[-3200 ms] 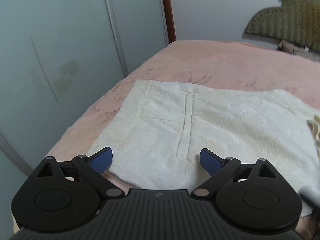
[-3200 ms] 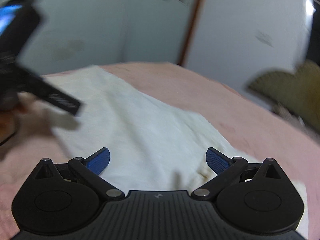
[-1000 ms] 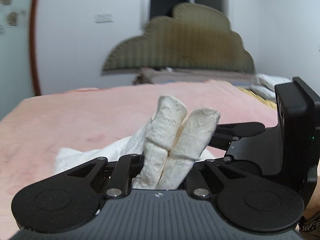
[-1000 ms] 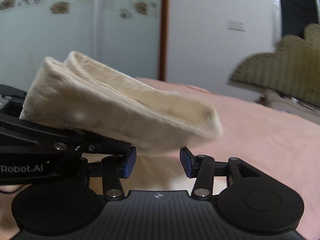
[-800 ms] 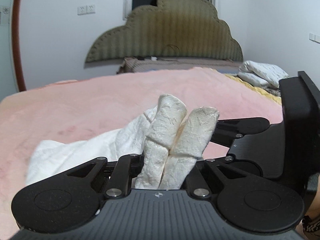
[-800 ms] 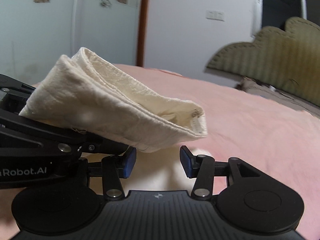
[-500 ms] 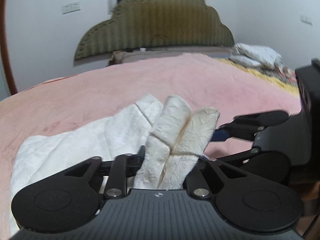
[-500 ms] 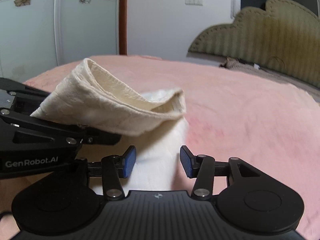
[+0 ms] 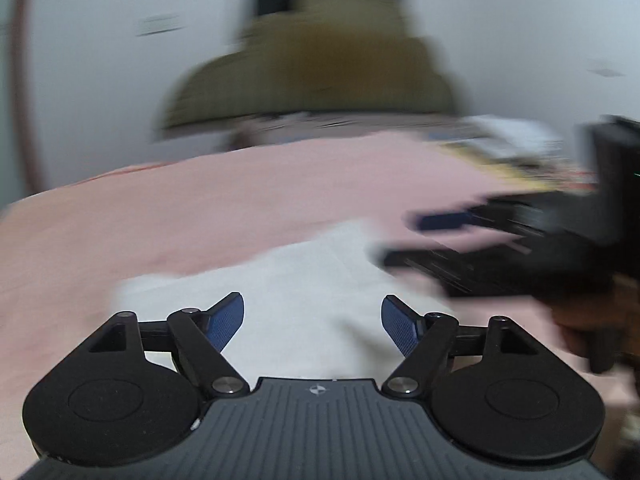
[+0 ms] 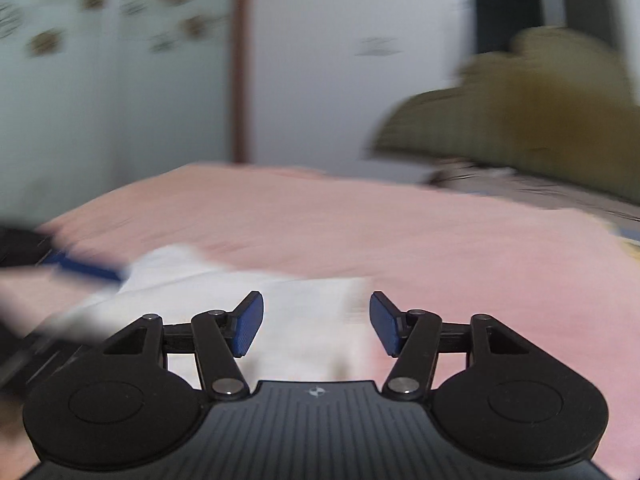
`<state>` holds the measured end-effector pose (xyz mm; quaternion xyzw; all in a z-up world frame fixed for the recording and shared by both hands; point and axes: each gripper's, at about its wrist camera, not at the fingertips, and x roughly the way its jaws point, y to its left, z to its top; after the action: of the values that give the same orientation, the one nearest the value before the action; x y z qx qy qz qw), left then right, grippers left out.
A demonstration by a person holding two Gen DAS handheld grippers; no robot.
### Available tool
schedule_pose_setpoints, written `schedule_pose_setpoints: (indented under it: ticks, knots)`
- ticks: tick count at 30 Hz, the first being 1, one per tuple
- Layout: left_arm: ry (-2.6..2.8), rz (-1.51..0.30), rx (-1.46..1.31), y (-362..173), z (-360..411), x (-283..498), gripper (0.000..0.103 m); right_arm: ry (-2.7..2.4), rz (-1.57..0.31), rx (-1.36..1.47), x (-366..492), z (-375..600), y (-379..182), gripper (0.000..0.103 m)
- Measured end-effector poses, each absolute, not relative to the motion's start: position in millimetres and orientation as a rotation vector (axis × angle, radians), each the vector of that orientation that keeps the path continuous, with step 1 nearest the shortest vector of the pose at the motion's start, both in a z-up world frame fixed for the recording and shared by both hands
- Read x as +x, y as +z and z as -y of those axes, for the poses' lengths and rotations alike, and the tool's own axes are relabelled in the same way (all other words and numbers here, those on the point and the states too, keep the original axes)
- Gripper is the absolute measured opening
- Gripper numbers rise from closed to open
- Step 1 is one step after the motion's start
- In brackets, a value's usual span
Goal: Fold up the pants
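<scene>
The cream-white pants (image 9: 304,292) lie folded flat on the pink bedspread (image 9: 200,204). My left gripper (image 9: 312,322) is open and empty just above the near part of the pants. My right gripper (image 10: 316,322) is open and empty over the pants' right part (image 10: 304,312). The right gripper also shows blurred at the right of the left wrist view (image 9: 500,248), and the left gripper's blue pad shows blurred at the left of the right wrist view (image 10: 84,266). Both views are motion-blurred.
The pink bedspread (image 10: 440,240) stretches out beyond the pants. An olive scalloped headboard (image 9: 320,72) stands at the far end, with pillows (image 9: 504,136) to its right. White wardrobe doors (image 10: 100,80) and a wall stand behind.
Both grippers have opened and let go of the folded pants edge. The fabric has dropped flat onto the bed, and both grippers are moving, blurring the views.
</scene>
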<state>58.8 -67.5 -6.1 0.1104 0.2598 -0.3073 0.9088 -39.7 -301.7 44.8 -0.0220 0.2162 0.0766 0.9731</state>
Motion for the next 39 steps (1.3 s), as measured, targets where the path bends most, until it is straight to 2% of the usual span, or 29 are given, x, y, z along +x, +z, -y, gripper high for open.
schedule_pose_setpoints:
  ticks: [1, 4, 6, 8, 9, 13, 21, 25, 27, 28, 30, 31, 32, 34, 39]
  knots:
    - [-0.57, -0.568, 0.231, -10.8, 60.3, 68.8, 0.071, 0.195, -0.473, -0.068, -33.5, 290.1, 39.7, 0.058]
    - [-0.532, -0.667, 0.241, -31.9, 46.6, 90.3, 0.07, 0.175, -0.578, -0.166, -22.3, 270.2, 16.3, 0.058]
    - [-0.548, -0.727, 0.286, -45.1, 49.9, 92.1, 0.061, 0.077, -0.608, -0.223, -22.7, 273.4, 1.0, 0.06]
    - [-0.603, -0.681, 0.284, -42.4, 43.8, 83.7, 0.059, 0.062, -0.608, -0.114, -35.3, 286.4, 5.4, 0.06]
    - [-0.624, -0.65, 0.244, -36.4, 36.4, 82.5, 0.061, 0.064, -0.596, -0.067, -41.7, 294.4, 10.6, 0.06]
    - [-0.566, -0.602, 0.078, -13.6, -3.5, 109.4, 0.088, 0.074, -0.601, 0.116, -52.8, 333.2, 19.6, 0.06]
    - [-0.61, -0.89, -0.124, -53.0, -38.1, 164.1, 0.088, 0.187, -0.697, 0.482, -34.1, 379.3, -14.2, 0.062]
    - [-0.648, -0.898, -0.198, -69.8, -32.8, 166.5, 0.088, 0.224, -0.705, 0.416, -19.9, 371.0, -13.7, 0.063]
    - [-0.654, -0.88, -0.175, -68.6, -24.4, 164.9, 0.073, 0.224, -0.704, 0.389, -18.0, 364.3, -12.2, 0.062]
    - [-0.64, -0.876, -0.145, -67.0, -18.7, 163.6, 0.057, 0.223, -0.7, 0.377, -15.2, 362.8, -12.9, 0.061]
    - [-0.614, -0.842, -0.075, -62.5, -10.7, 158.2, 0.036, 0.231, -0.682, 0.344, -15.7, 357.6, -9.6, 0.044]
    - [-0.6, -0.826, -0.066, -59.4, -10.9, 155.2, 0.021, 0.238, -0.662, 0.338, -18.2, 355.9, -6.5, 0.038]
    - [-0.597, -0.812, -0.067, -56.6, -12.1, 152.5, 0.013, 0.244, -0.647, 0.335, -21.6, 354.9, -4.1, 0.03]
    - [-0.596, -0.77, -0.075, -49.7, -15.9, 145.4, 0.007, 0.247, -0.618, 0.333, -25.0, 355.5, -0.4, 0.025]
    - [-0.583, -0.611, 0.007, -23.4, -11.4, 123.7, 0.007, 0.263, -0.546, 0.327, -22.8, 355.6, 17.9, 0.019]
